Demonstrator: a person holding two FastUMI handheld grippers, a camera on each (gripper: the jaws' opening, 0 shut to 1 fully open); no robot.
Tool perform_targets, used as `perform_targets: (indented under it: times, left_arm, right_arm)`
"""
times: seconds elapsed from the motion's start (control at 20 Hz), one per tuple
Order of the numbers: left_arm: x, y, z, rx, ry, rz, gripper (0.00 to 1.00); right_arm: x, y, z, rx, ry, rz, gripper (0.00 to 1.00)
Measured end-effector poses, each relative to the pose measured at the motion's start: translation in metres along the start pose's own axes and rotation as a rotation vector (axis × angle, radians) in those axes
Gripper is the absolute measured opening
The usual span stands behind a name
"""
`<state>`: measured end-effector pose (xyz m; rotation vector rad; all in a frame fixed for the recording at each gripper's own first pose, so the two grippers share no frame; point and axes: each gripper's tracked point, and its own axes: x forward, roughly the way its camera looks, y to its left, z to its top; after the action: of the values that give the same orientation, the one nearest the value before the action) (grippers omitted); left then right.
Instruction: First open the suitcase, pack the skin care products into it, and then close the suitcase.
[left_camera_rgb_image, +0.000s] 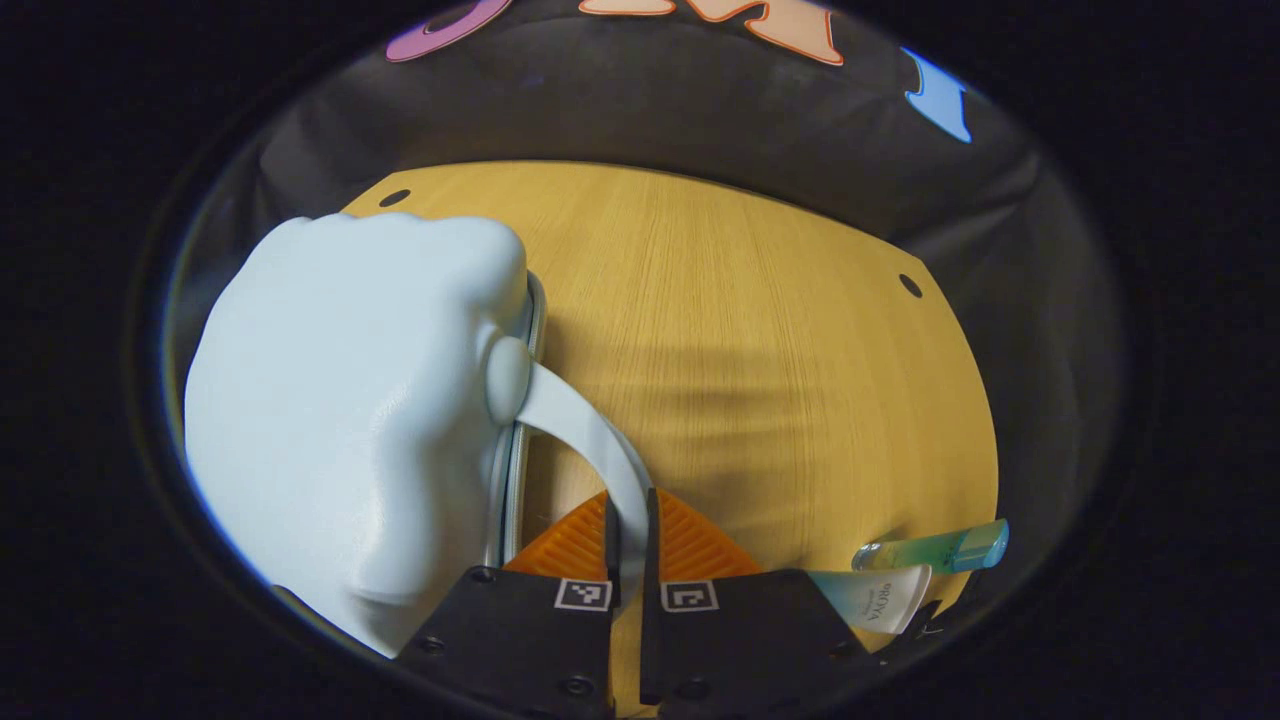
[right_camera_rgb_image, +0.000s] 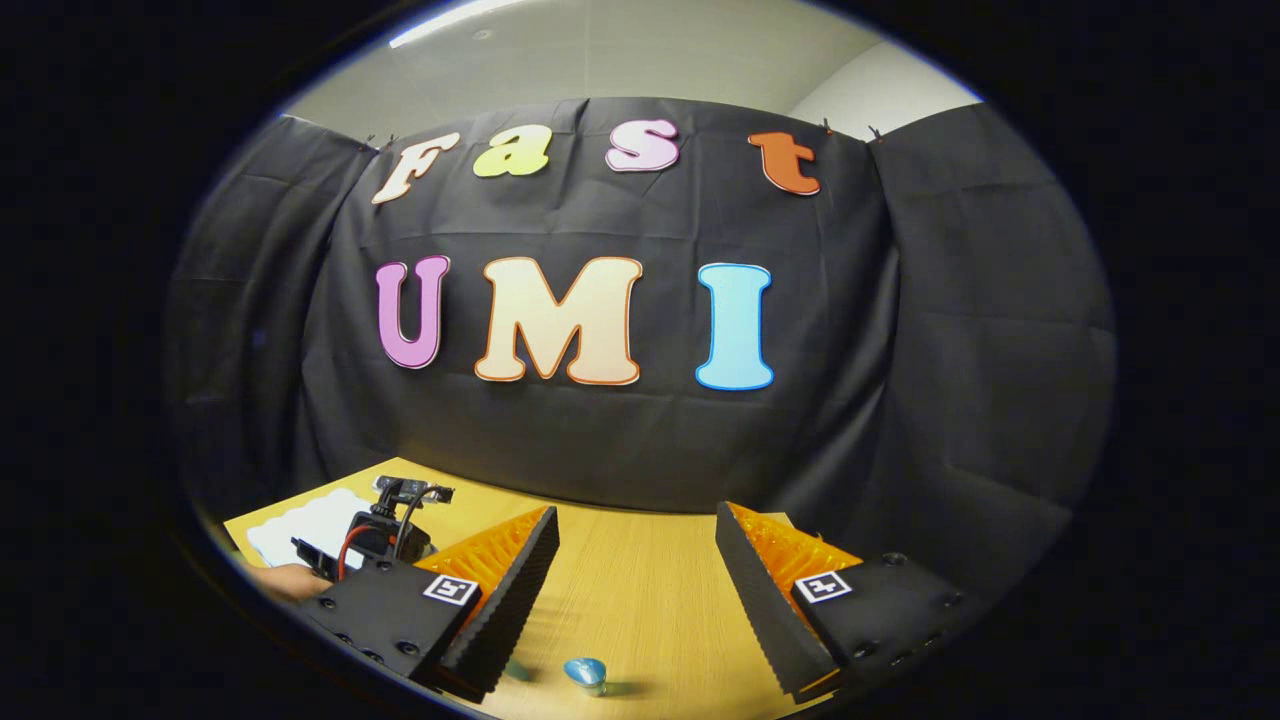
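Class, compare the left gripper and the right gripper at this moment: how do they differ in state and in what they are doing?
The left gripper is shut on the suitcase handle; the right gripper stands wide open and holds nothing. The left gripper is beside the pale blue suitcase; the right gripper hangs over the bare wooden table, aimed at the booth wall. Both carry square markers.
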<state>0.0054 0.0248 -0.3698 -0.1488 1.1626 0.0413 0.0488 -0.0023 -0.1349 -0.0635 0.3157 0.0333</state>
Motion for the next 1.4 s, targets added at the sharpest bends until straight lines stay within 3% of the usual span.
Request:
perform_targets:
  times: [0.15, 0.45, 0.75, 1.15, 1.4]
  left_arm:
    - [-0.011, 0.000, 0.013, 0.069, -0.052, 0.068, 0.00]
    - [-0.052, -0.010, 0.034, 0.125, -0.116, 0.033, 0.00]
    - [-0.115, 0.009, 0.078, 0.099, -0.226, 0.012, 0.00]
    - [-0.206, 0.104, 0.137, 0.062, -0.377, 0.079, 0.00]
    - [-0.238, 0.191, 0.156, 0.025, -0.442, 0.190, 0.00]
  right_arm:
    - [-0.003, 0.002, 0.004, 0.009, -0.022, 0.008, 0.98]
    - [-0.006, 0.005, 0.005, 0.042, -0.043, 0.027, 0.99]
    - [-0.002, 0.016, 0.005, 0.094, -0.051, 0.051, 0.99]
    - [0.005, 0.051, 0.014, 0.098, -0.078, 0.092, 0.98]
    - [0.012, 0.081, 0.015, 0.108, -0.079, 0.109, 0.99]
